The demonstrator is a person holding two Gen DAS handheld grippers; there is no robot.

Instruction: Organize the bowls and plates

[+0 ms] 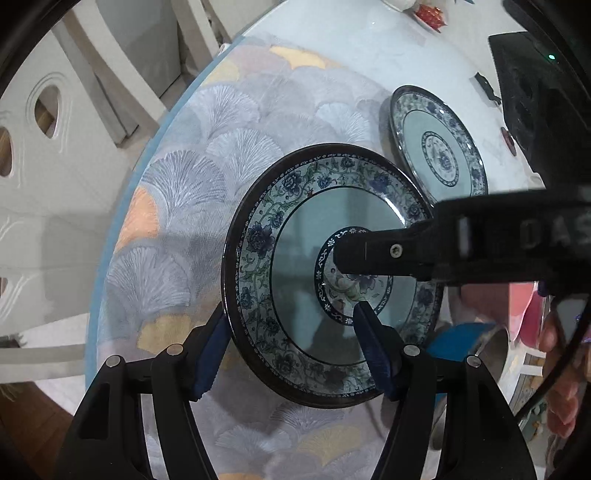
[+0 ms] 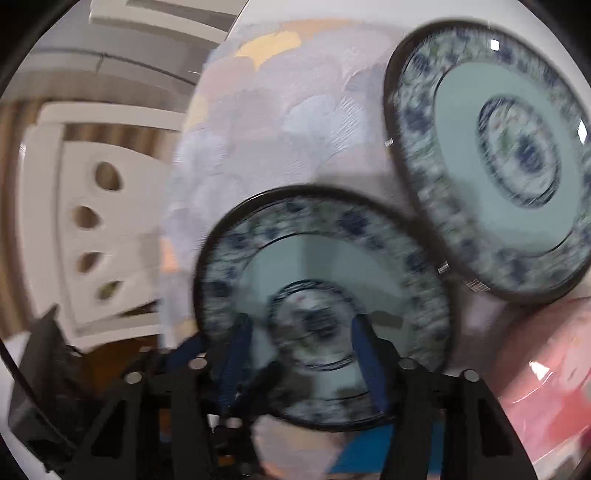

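A blue-and-white floral plate [image 1: 295, 273] lies on the patterned placemat [image 1: 207, 184]. My left gripper [image 1: 288, 343] is open around the plate's near rim, one blue finger outside the rim, the other over its middle. My right gripper's black body reaches over the plate's centre from the right. In the blurred right wrist view my right gripper [image 2: 299, 354] is open above the same plate [image 2: 325, 266]. A second matching plate [image 1: 436, 144] lies further back, and shows in the right wrist view [image 2: 491, 162].
A pink bowl [image 2: 550, 380] sits at the right. White chairs [image 1: 48, 147] stand beyond the table's left edge. A red-and-white object [image 1: 428, 14] sits on the far tabletop. A hand [image 1: 561, 369] and a metal container show at the lower right.
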